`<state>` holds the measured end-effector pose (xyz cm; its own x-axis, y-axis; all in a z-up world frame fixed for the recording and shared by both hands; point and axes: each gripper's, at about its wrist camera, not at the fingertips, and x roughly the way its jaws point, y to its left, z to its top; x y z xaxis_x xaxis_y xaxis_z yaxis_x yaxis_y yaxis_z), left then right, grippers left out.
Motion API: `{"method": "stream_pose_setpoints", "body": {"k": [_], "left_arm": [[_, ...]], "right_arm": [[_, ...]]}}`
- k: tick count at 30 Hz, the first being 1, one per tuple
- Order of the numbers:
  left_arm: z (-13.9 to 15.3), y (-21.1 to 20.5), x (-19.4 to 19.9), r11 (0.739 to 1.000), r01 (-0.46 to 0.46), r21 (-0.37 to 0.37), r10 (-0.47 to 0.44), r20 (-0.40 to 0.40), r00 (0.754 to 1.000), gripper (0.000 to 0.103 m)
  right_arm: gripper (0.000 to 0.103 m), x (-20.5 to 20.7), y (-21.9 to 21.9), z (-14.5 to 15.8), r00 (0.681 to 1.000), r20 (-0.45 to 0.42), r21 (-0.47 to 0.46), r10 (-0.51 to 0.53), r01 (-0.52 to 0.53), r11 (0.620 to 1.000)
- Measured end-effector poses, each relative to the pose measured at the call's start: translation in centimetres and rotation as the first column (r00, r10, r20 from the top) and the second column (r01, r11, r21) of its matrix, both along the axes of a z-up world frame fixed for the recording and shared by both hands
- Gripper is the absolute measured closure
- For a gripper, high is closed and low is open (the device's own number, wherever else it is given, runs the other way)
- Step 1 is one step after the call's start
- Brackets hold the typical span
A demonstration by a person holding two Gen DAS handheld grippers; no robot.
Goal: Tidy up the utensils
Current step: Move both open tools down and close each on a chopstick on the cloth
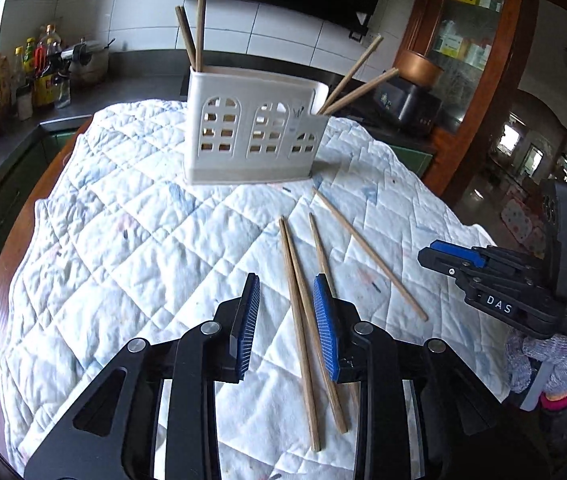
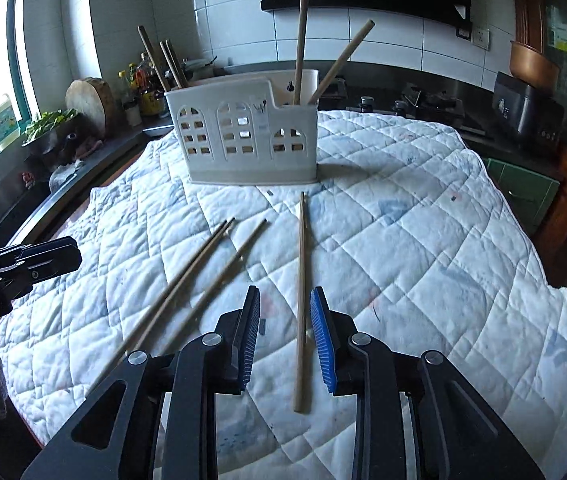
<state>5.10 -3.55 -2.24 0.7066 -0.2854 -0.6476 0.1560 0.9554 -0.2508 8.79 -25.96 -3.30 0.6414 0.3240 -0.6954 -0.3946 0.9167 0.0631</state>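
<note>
Left wrist view first: the left gripper (image 1: 286, 326) hangs over the quilt (image 1: 131, 248) with its jaws parted and nothing clamped. A pair of chopsticks (image 1: 303, 332) lies crossed between its pads, close against the right one, and a third stick (image 1: 320, 254) runs under that pad. A fourth stick (image 1: 369, 254) lies apart to the right, toward the right gripper (image 1: 457, 258), seen side-on there. Ahead stands the white holder (image 1: 255, 128), with two sticks upright at its left end and two leaning at its right.

Right wrist view: the right gripper (image 2: 285, 334) is likewise released, jaws apart, with the single stick (image 2: 302, 300) lying between its pads and touching neither as far as I can tell. The other three sticks (image 2: 191, 280) lie to its left.

By my reading the job is partly done: several sticks are in the holder, four remain on the quilt, none lifted yet.
</note>
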Motion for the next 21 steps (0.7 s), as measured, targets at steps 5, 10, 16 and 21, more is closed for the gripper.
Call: {"method": "stream_pose_setpoints", "body": {"k": [5, 10, 16, 21], "left_arm": [[-2.6, -1.1, -0.7, 1.000, 0.022, -0.009, -0.023, -0.065, 0.998, 0.075], [-4.5, -1.7, -0.7, 0.999, 0.023, -0.028, -0.026, -0.116, 0.993, 0.077], [-5.3, -2.5, -0.2, 1.000, 0.027, 0.005, -0.026, -0.132, 0.991, 0.078], [-5.9, -2.3, 0.2, 1.000, 0.015, 0.000, -0.014, -0.155, 0.988, 0.088]], "right_arm": [[0.077, -0.5, 0.2, -1.9, 1.000, -0.016, -0.040, 0.002, -0.002, 0.999], [0.079, -0.1, -0.1, -2.7, 0.999, -0.039, -0.036, -0.011, 0.010, 0.999], [0.079, 0.2, -0.5, -3.0, 0.998, -0.051, -0.026, -0.025, 0.024, 0.999], [0.083, 0.2, -0.6, -3.4, 0.998, -0.064, -0.024, -0.025, 0.023, 0.999]]}}
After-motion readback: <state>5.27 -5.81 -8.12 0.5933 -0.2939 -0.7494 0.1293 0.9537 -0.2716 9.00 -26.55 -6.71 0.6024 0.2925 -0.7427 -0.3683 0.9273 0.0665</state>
